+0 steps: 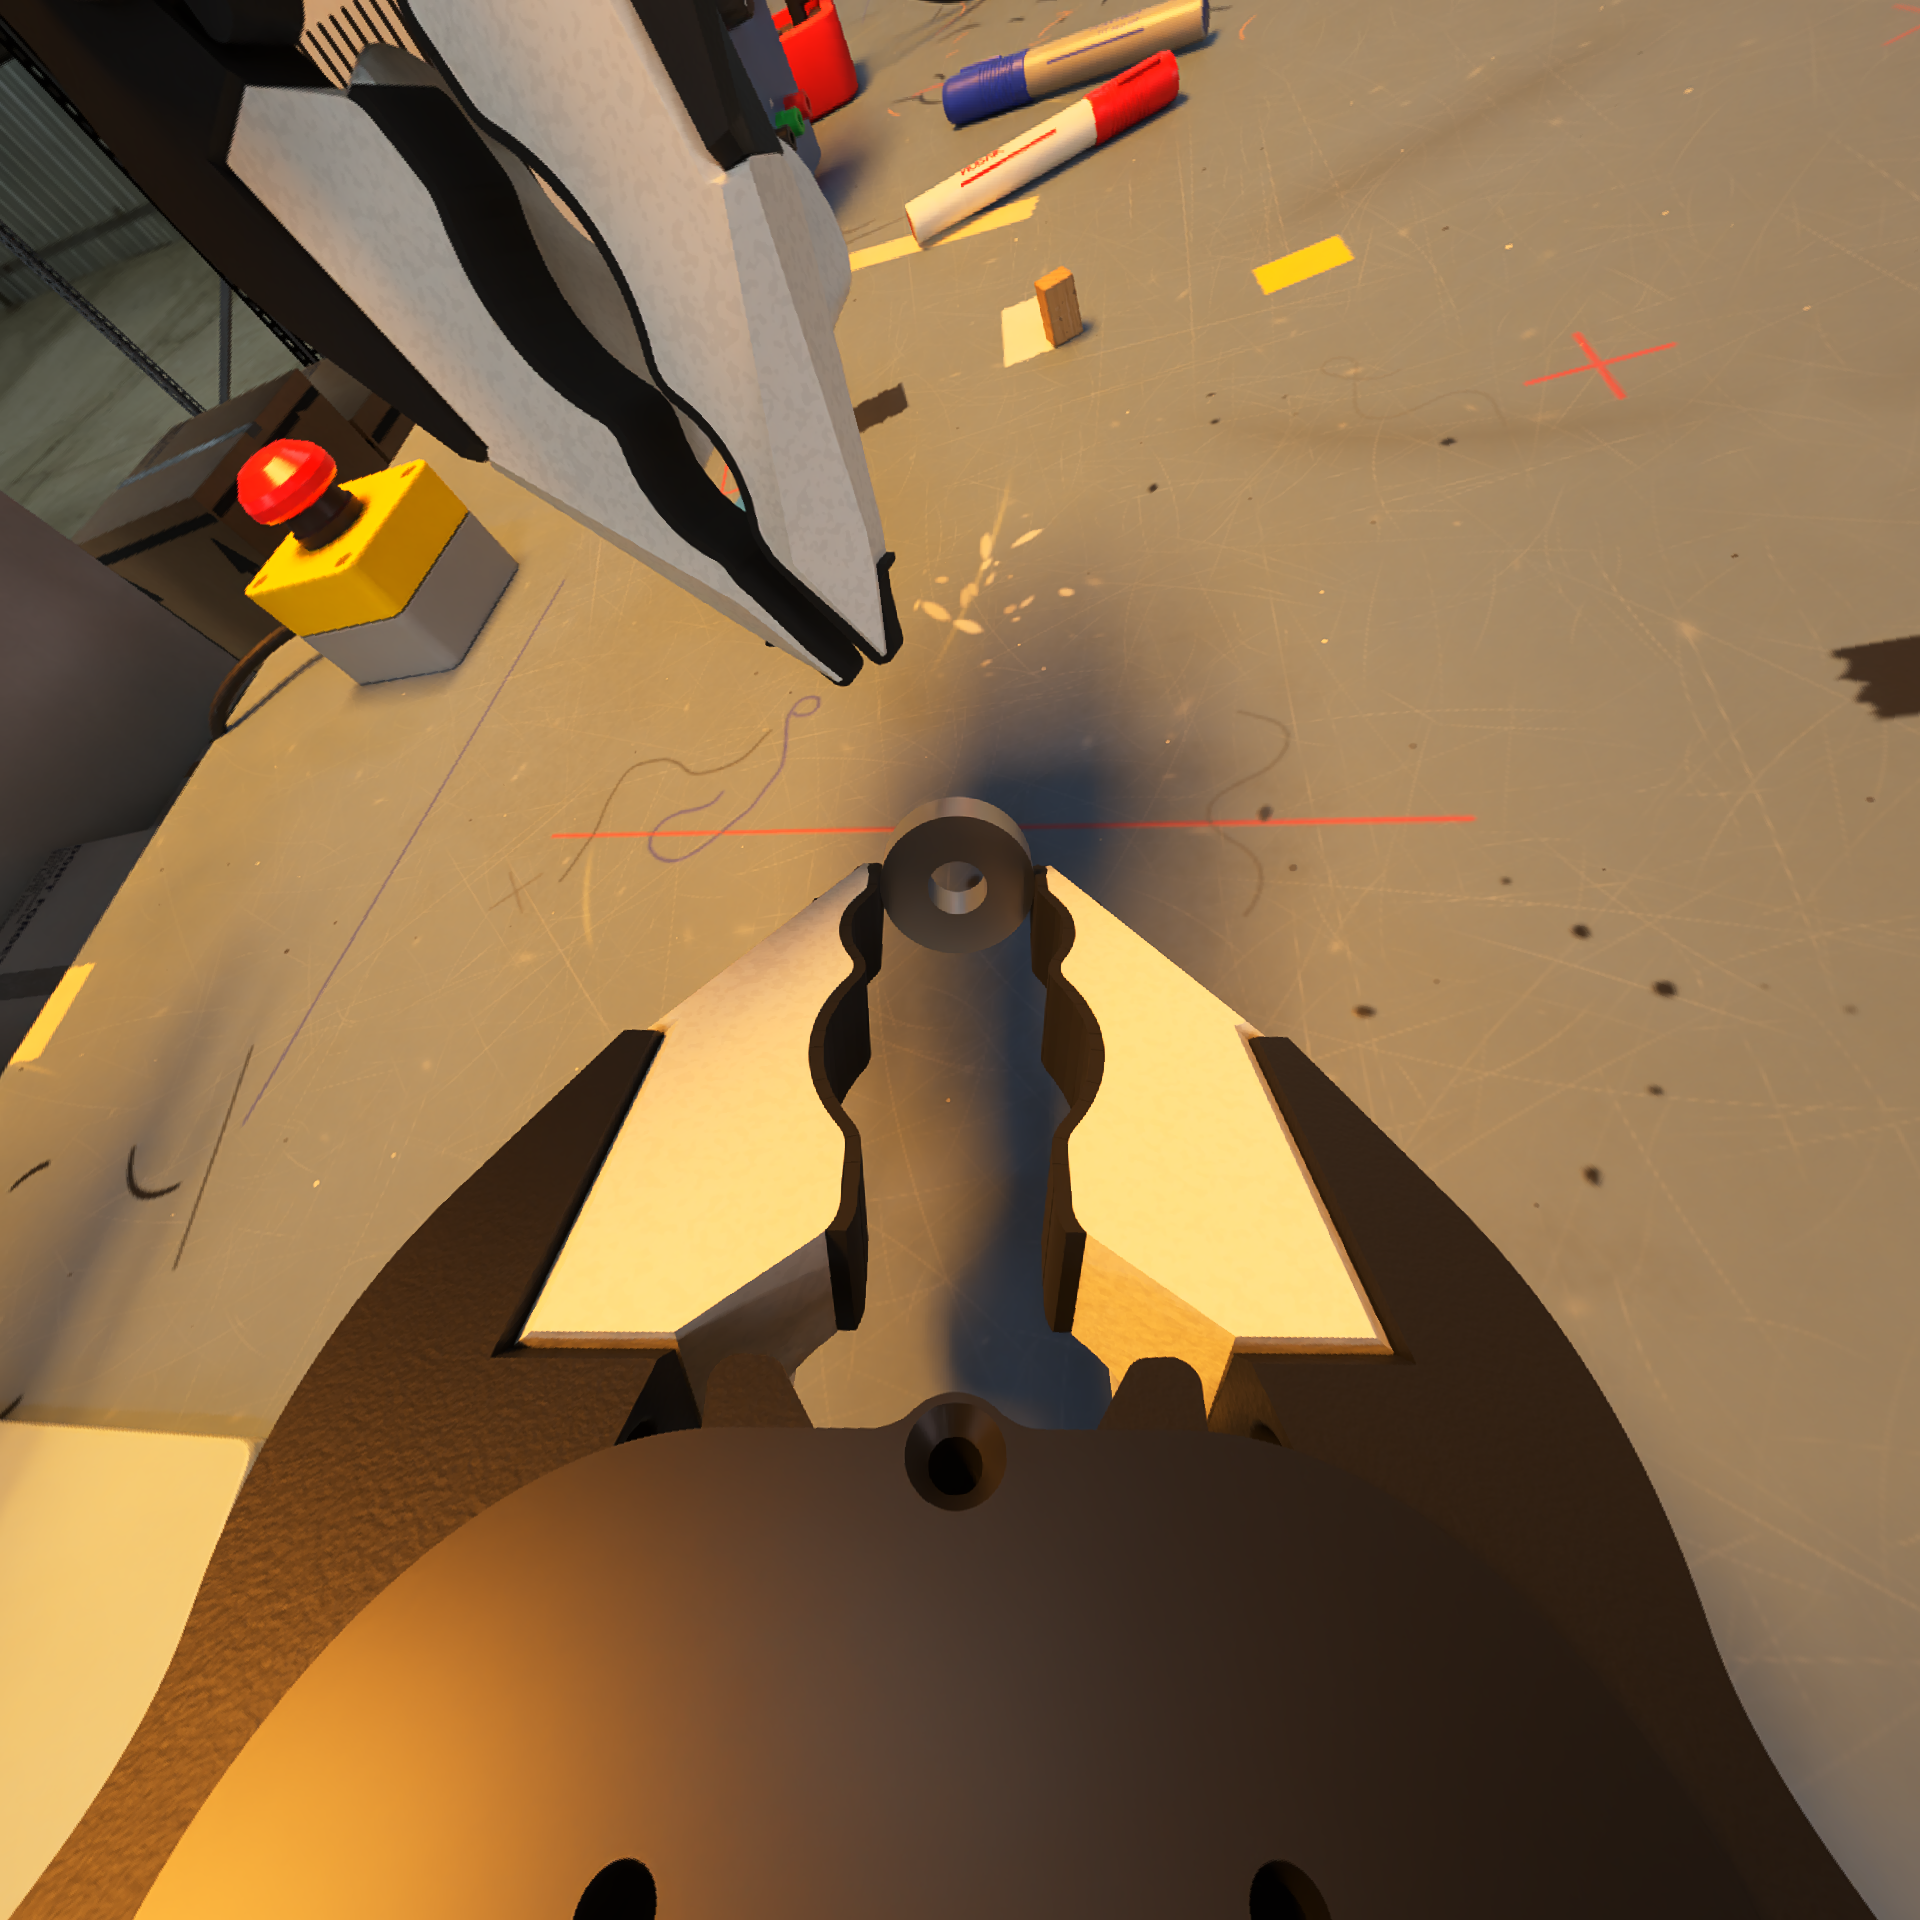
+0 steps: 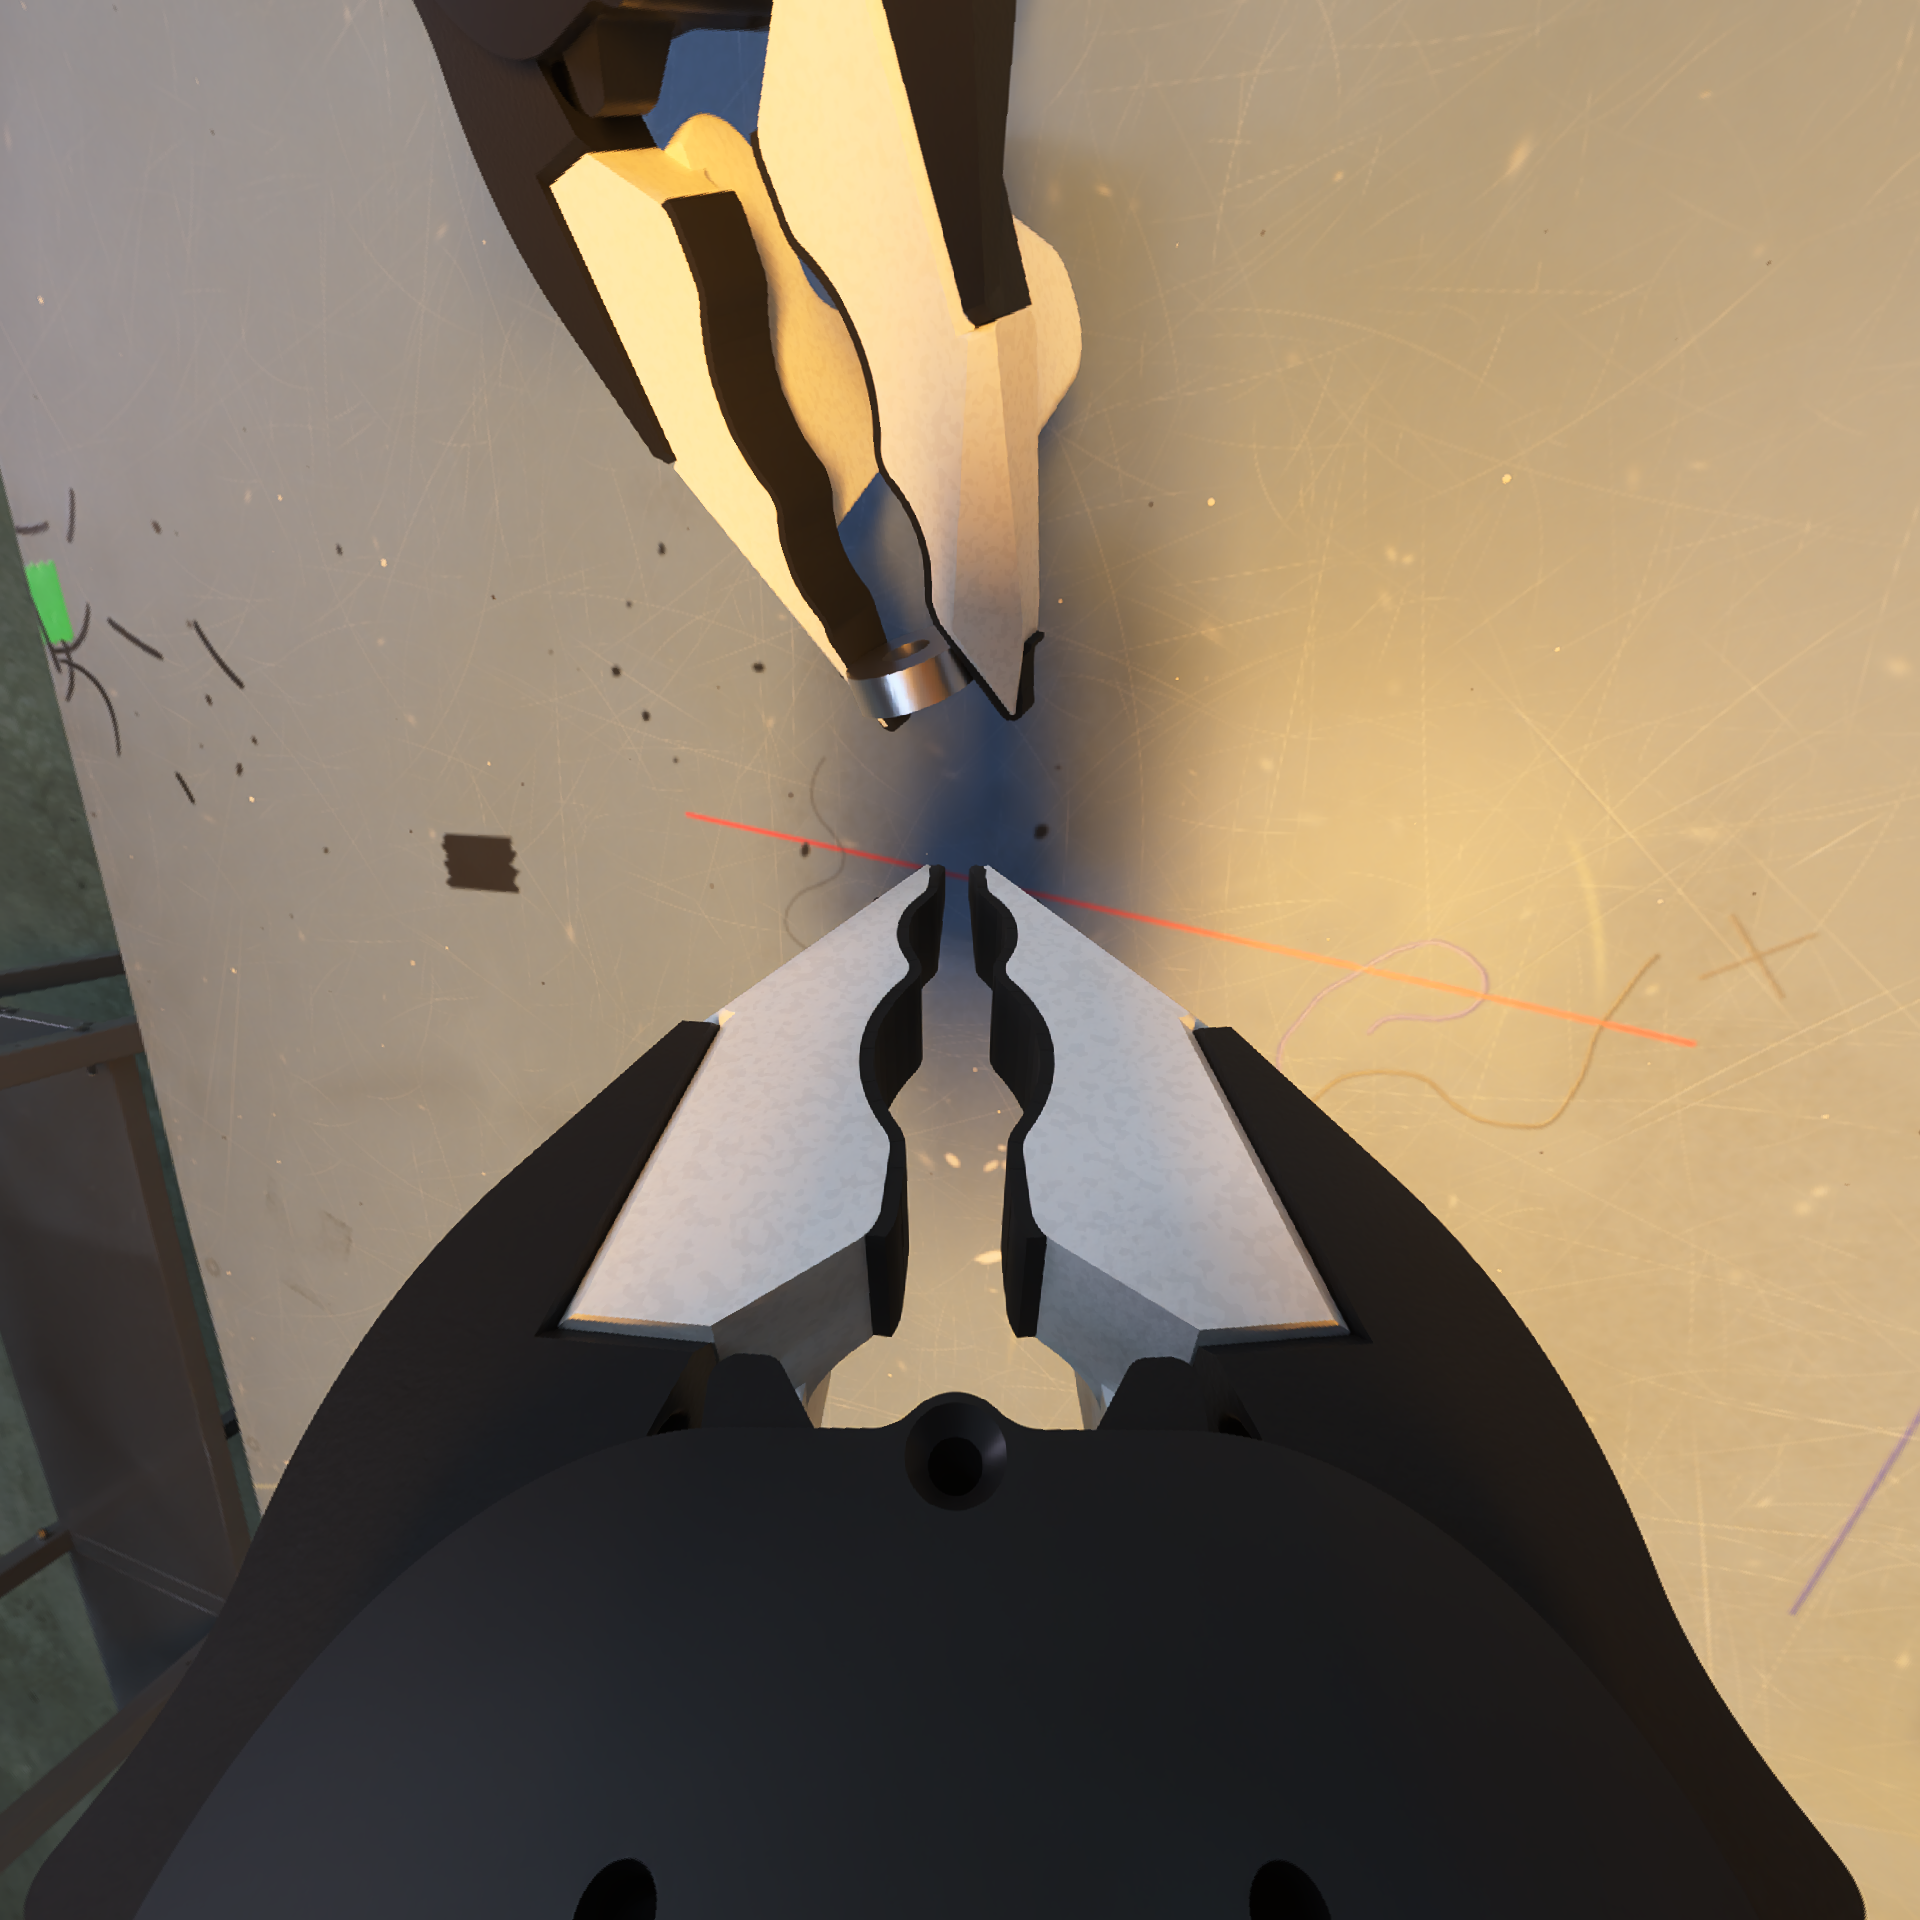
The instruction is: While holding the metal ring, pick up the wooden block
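Left gripper (image 1: 956, 883) clamps the metal ring (image 1: 957, 875) at its fingertips, above a scuffed table (image 1: 1455, 623). Right gripper (image 2: 956, 878) nearly closed, narrow gap, holds nothing, tips near the left's. Wooden block (image 1: 1058, 304) stands upright on the table at 12 o'clock from the ring in the left wrist view, well apart. Two markers (image 1: 1049, 156) beyond it; emergency-stop button (image 1: 343, 561) at 10 o'clock.
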Robot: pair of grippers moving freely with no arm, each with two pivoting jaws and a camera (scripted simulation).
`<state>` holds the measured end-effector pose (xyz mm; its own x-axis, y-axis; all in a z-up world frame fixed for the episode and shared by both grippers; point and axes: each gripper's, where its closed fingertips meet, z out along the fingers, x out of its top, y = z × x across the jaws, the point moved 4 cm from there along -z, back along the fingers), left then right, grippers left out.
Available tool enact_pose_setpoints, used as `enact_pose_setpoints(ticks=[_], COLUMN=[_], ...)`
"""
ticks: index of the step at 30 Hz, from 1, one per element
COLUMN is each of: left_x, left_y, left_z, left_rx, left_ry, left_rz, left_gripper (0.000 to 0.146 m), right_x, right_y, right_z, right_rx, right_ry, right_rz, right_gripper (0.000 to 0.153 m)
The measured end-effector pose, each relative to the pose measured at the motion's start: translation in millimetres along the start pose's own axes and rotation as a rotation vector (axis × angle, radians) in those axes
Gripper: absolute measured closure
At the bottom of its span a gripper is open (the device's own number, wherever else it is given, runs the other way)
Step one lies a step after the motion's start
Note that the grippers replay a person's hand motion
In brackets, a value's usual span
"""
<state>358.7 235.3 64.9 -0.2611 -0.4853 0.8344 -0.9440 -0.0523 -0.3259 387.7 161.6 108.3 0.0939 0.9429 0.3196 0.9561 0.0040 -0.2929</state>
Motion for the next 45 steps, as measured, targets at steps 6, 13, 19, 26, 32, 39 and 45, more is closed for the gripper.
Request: enact_pose_setpoints(ticks=[6, 13, 19, 26, 32, 39, 45], left_x=[0.2, 0.3, 0.3, 0.5, 0.5, 0.7, 0.9], left_y=[-0.7, 1.1, 0.2, -0.1, -0.3, -1.3, -1.8], left_z=[0.9, 0.2, 0.6, 0.2, 2.3, 2.8, 2.8], left_rx=[0.001, 0.004, 0.006, 0.013, 0.025, 0.024, 0.023], left_ry=[-0.001, -0.001, -0.002, -0.001, -0.001, -0.002, -0.001], left_rz=[-0.004, -0.002, -0.005, -0.015, -0.009, -0.007, -0.006], left_gripper=[0.118, 0.118, 0.118, 0.118, 0.118, 0.118, 0.118], right_x=[1.4, -1.0, -9.2, -83.4, -154.2, -168.1, -168.2], right_y=[-3.0, -1.1, -4.7, -25.1, -37.5, -36.7, -33.8], right_z=[-2.6, -8.1, -17.7, -42.5, 9.1, 17.0, 15.5], right_rx=[-0.059, -0.058, -0.053, -0.231, -0.241, -0.275, -0.319], right_ry=[-0.009, 0.060, 0.125, 0.303, 0.393, 0.377, 0.357], right_rz=[-0.092, -0.079, -0.023, 0.324, 0.730, 0.811, 0.806], right_gripper=[0.151, 0.152, 0.153, 0.152, 0.152, 0.132, 0.131])
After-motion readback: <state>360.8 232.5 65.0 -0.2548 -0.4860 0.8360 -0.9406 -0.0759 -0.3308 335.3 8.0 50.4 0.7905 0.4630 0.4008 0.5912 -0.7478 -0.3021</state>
